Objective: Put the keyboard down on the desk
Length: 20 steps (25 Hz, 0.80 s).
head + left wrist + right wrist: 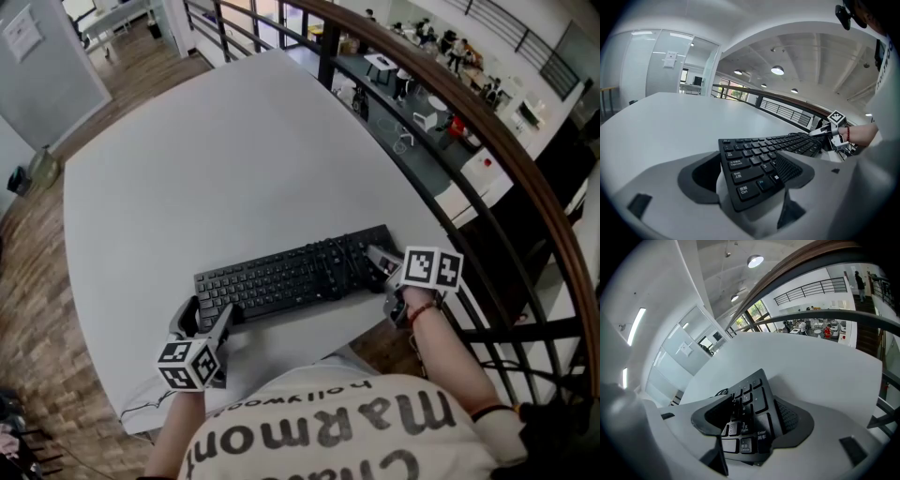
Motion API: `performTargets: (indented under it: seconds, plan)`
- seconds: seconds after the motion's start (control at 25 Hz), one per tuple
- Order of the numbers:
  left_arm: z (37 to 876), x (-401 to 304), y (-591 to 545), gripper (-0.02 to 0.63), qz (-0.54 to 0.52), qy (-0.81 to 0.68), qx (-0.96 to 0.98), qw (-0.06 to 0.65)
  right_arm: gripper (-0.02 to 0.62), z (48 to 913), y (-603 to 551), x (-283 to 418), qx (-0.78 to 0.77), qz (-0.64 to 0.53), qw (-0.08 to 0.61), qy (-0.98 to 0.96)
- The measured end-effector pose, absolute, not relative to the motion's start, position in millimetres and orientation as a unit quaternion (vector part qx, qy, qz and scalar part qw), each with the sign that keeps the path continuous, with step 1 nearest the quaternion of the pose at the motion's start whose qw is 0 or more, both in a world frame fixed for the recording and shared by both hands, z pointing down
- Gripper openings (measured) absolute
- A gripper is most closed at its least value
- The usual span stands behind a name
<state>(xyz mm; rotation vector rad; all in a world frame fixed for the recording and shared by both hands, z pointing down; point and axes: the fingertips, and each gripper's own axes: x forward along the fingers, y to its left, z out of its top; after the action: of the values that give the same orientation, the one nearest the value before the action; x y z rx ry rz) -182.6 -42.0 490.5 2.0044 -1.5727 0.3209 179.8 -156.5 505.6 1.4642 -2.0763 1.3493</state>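
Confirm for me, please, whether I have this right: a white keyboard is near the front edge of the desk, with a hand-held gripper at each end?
Not quite: the keyboard is black, not white, as the head view shows. The rest stands: it is near the front edge of the desk, with the left hand-held gripper at one end and the right hand-held gripper at the other.
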Motion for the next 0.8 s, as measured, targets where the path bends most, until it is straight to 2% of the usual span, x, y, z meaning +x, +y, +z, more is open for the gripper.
performTargets:
  seconds: [0.8]
  plan:
    - [490.1, -181.4, -43.4, 0.357, 0.122, -0.59, 0.748, 0.278, 0.275, 504.1, -158.9, 181.8, 0.522, 0.436, 0.133, -0.721]
